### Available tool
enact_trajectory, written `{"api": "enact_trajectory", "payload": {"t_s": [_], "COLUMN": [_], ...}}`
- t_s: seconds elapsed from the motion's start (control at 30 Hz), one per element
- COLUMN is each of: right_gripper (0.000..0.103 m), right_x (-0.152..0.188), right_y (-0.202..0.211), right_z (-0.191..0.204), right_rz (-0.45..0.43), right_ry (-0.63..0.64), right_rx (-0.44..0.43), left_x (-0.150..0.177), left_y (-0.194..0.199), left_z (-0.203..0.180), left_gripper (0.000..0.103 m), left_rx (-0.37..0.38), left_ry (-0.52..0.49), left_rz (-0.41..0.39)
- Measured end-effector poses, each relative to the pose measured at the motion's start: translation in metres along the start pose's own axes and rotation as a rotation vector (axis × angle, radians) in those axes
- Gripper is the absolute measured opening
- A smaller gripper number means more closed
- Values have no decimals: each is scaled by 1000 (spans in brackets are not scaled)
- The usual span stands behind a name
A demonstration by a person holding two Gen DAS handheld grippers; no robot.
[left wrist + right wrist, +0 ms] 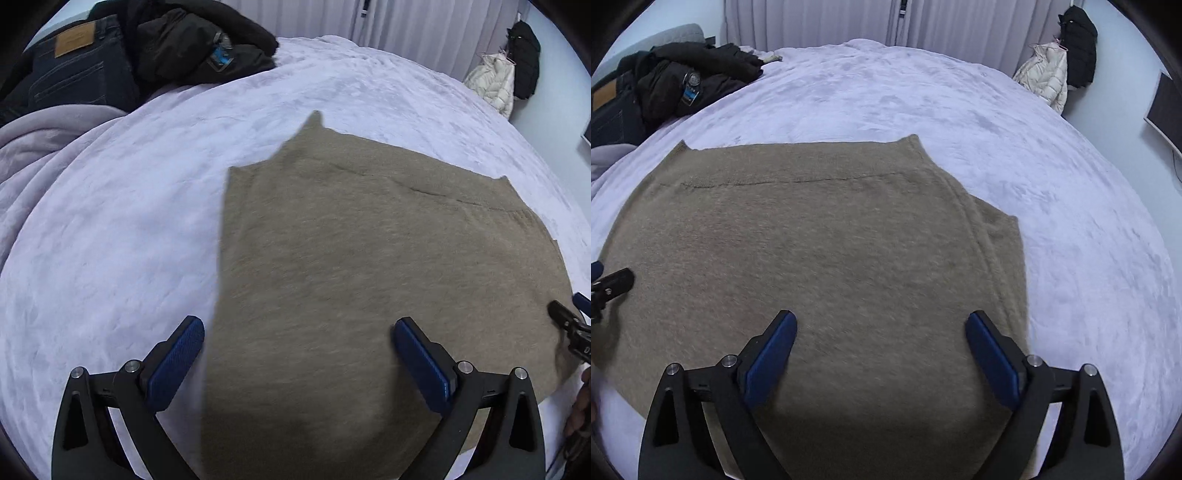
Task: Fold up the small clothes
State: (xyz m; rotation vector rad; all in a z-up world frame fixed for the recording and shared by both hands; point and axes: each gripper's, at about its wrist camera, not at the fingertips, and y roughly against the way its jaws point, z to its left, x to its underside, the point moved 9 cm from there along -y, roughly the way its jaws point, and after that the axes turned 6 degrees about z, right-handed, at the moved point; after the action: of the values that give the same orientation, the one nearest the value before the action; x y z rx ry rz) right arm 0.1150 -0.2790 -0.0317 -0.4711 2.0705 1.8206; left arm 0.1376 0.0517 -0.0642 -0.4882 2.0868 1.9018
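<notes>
Tan knit, a small sweater [362, 266], lies spread flat in the middle of the bed [110, 229] on its pale lilac fleece cover (one edge already doubled over along its right side). Both the left gripper [299, 332] and the right gripper [881, 326] hang over its near edge with tongs spread wide, pinching nothing. Dark jeans [74, 70] and a black jacket [192, 44] sit heaped at the far left corner.

We see sweater [369, 277] near edge cut off by frame bottom, under left gripper [299, 354]; right gripper [570, 321] only partly in frame beside sweater; jeans [70, 70] cropped.
</notes>
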Motion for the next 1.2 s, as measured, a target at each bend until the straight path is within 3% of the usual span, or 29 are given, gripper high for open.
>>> {"api": "enact_trajectory", "payload": {"t_s": [0.1,0.17,0.27,0.43,0.6,0.63,0.67,0.7,0.77,0.8,0.9,1.0,1.1,1.13,1.17,1.2], "right_gripper": [99,99,99,99,99,99,99,99,99,99,99,99,100,100,103,103], "right_x": [8,14,10,-9,-16,-17,-20,-24,-32,-37,-49,-67,-97,-106,-113,-118], "right_y": [-1,0,10,28,28,27,26,24,20,16,-6,-39,-62,-72,-83,-94], "right_z": [-25,-40,-44,3,44,50,54,58,67,73,99,118,120,119,117,115], "right_rz": [21,40,24,-39,-45,-45,-44,-43,-38,-30,30,105,143,166,190,212], "right_ry": [-50,-143,-233,-98,16,35,49,62,79,87,130,163,104,81,54,27], "right_rx": [-4,-61,-66,-58,-41,-37,-32,-27,-28,-33,-65,-33,-33,-26,-29,-42], "left_x": [10,10,0,-20,-24,-25,-25,-25,-28,-29,-29,-29,-28,-28,-27,-26], "left_y": [-3,-1,-8,-33,-36,-32,-28,-25,-23,-24,-26,-27,-31,-32,-33,-36], "left_z": [30,43,33,-11,-26,-24,-21,-17,-9,-7,-6,-9,-7,-6,-4,-4], "left_gripper": [103,103,103,103,102,87,63,59,37,35,32,32,33,34,44,47], "left_rx": [114,154,211,329,351,362,359,369,392,406,413,378,395,406,414,434], "left_ry": [99,169,168,61,14,21,25,41,78,90,102,75,92,101,114,122], "left_rz": [37,34,67,149,145,131,116,111,105,107,114,102,105,107,108,116]}}
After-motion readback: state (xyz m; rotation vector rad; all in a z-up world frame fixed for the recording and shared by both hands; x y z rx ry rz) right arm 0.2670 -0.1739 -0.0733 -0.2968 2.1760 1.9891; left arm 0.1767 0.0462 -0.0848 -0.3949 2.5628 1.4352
